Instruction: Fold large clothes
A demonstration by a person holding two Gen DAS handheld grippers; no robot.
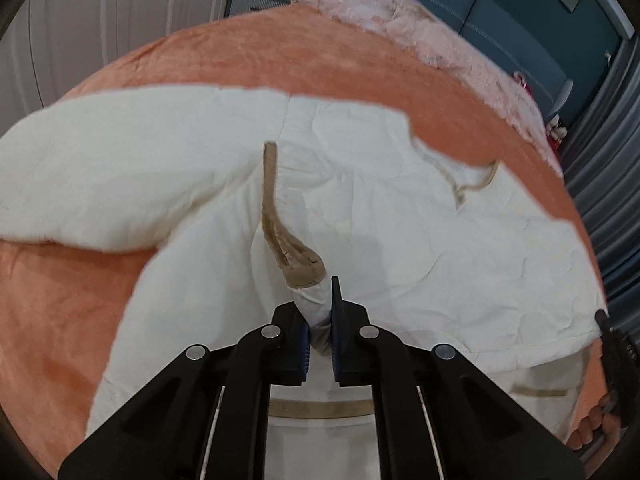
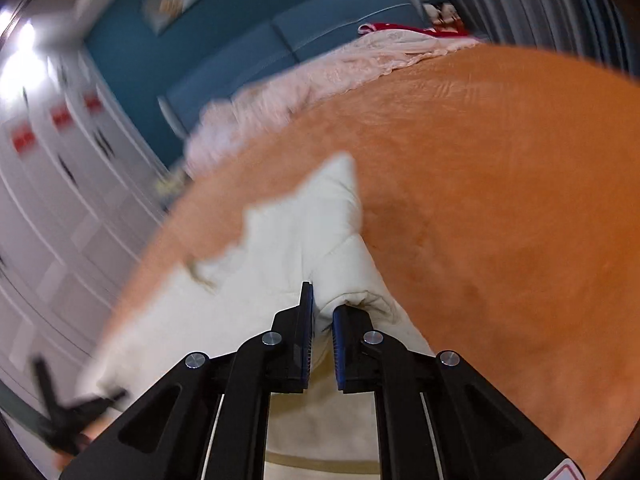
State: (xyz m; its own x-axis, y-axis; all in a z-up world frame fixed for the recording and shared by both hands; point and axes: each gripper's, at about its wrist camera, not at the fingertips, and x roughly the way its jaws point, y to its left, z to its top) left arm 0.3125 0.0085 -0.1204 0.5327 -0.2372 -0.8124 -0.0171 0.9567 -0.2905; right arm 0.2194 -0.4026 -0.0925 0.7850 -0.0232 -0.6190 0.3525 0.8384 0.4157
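A large cream-white padded garment (image 1: 360, 220) with tan trim lies spread on an orange bed cover (image 1: 300, 56). My left gripper (image 1: 320, 304) is shut on a bunched fold of it with a tan strap (image 1: 272, 200) trailing forward. In the right wrist view the same garment (image 2: 288, 240) lies on the orange cover (image 2: 500, 200). My right gripper (image 2: 322, 308) is shut on a rolled edge of the white fabric. The right gripper's tip (image 1: 608, 336) shows at the far right of the left wrist view, and the left gripper (image 2: 64, 412) shows blurred at lower left of the right wrist view.
A pale pink fluffy blanket (image 1: 420, 28) lies at the bed's far end against a teal headboard (image 1: 520, 12). White wardrobe doors (image 1: 100, 32) stand on the left. Grey curtains (image 1: 608, 184) hang on the right. Red items (image 2: 404, 30) sit near the headboard.
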